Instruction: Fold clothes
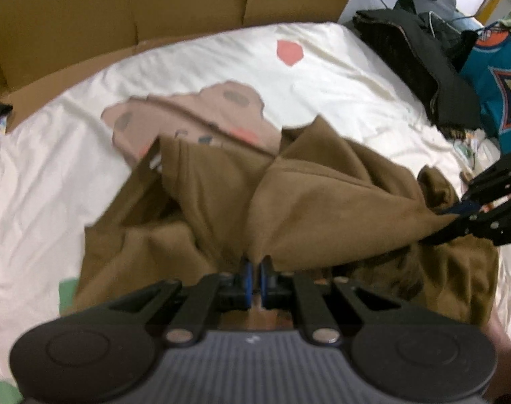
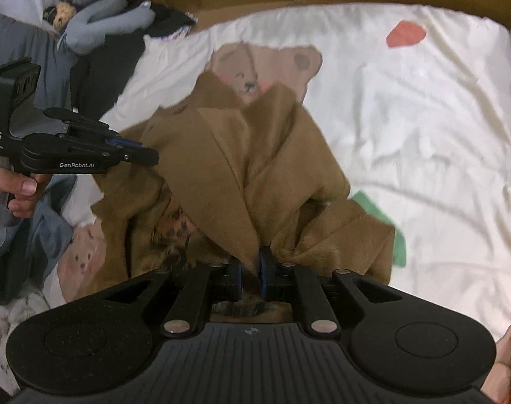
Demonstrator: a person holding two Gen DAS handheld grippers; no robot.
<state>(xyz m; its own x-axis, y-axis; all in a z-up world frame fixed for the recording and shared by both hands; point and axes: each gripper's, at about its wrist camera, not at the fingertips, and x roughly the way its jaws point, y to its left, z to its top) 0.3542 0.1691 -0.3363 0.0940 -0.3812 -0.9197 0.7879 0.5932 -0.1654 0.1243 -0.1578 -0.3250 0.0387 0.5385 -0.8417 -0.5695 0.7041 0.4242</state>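
Note:
A crumpled brown fleece garment lies on a white bed sheet printed with bears. My left gripper is shut on a fold of it, and the cloth rises in a ridge from between the blue pads. From the right wrist view, this gripper reaches in at the garment's left edge, held by a hand. My right gripper has a fold of the same garment pinched between its pads, with a narrow gap showing. In the left wrist view the cloth pulls taut to the right gripper.
A pile of dark clothes and a teal garment lie at one side of the bed. A grey plush toy and grey clothes lie at the other. A brown padded headboard stands behind.

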